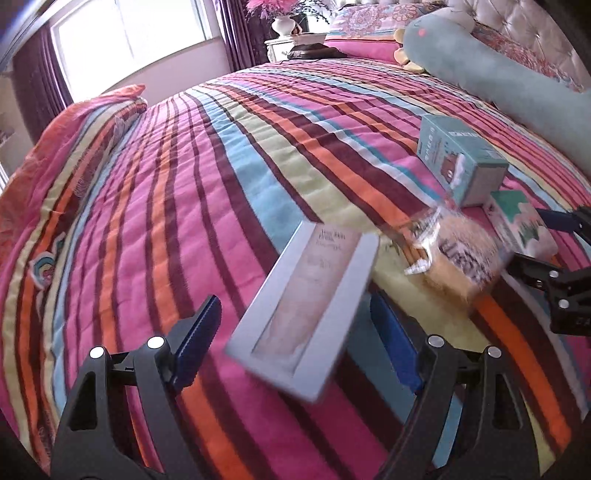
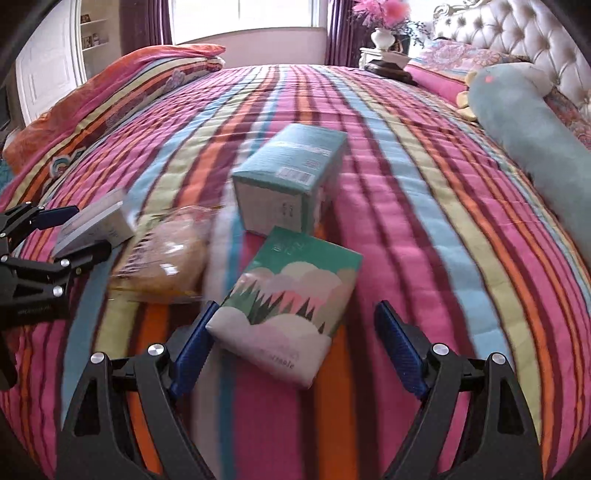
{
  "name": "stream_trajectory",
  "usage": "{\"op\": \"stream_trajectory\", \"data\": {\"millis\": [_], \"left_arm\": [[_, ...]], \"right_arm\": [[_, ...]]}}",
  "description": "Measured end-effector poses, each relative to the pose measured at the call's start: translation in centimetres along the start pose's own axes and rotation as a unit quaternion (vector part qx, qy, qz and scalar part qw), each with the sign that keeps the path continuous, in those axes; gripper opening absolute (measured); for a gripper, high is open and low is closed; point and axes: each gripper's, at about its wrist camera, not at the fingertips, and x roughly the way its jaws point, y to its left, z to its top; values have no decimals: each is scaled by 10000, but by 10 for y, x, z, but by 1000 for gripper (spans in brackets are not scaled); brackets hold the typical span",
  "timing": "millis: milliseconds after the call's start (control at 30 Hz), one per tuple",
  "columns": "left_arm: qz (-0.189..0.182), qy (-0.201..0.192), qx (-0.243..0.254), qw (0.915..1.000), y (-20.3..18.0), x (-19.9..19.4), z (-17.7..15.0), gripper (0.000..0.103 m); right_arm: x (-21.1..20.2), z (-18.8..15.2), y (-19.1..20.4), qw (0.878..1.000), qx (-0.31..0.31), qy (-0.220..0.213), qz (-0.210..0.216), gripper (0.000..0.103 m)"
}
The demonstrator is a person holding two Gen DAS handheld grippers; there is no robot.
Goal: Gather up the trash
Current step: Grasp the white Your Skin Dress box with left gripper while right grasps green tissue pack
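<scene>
Several pieces of trash lie on a striped bed. A flat grey box (image 1: 306, 310) with a pale window lies between the open fingers of my left gripper (image 1: 295, 332); it also shows in the right wrist view (image 2: 96, 225). A clear bag of bread (image 1: 454, 254) (image 2: 166, 258) lies to its right. A green and pink tissue pack (image 2: 288, 306) (image 1: 524, 229) lies between the open fingers of my right gripper (image 2: 295, 339). A teal carton (image 2: 291, 177) (image 1: 461, 166) lies beyond it. Neither gripper grips anything.
The striped quilt (image 1: 184, 184) covers the whole bed. A long teal plush bolster (image 2: 535, 136) lies at the right by the tufted headboard (image 2: 517, 29). A folded quilt (image 2: 110, 88) lies at the far left. A nightstand with a vase (image 2: 384, 40) stands behind.
</scene>
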Motion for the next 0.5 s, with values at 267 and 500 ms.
{"op": "stream_trajectory", "data": {"millis": [267,500], "left_arm": [[-30,96,-244,9997,-6,20,9,81],[-201,127,-440,9988,-1,26,8,80]], "right_arm": [[2,2,-8,9999,21,38,151,80],[5,3,3,9995,-263,54,149,80]]}}
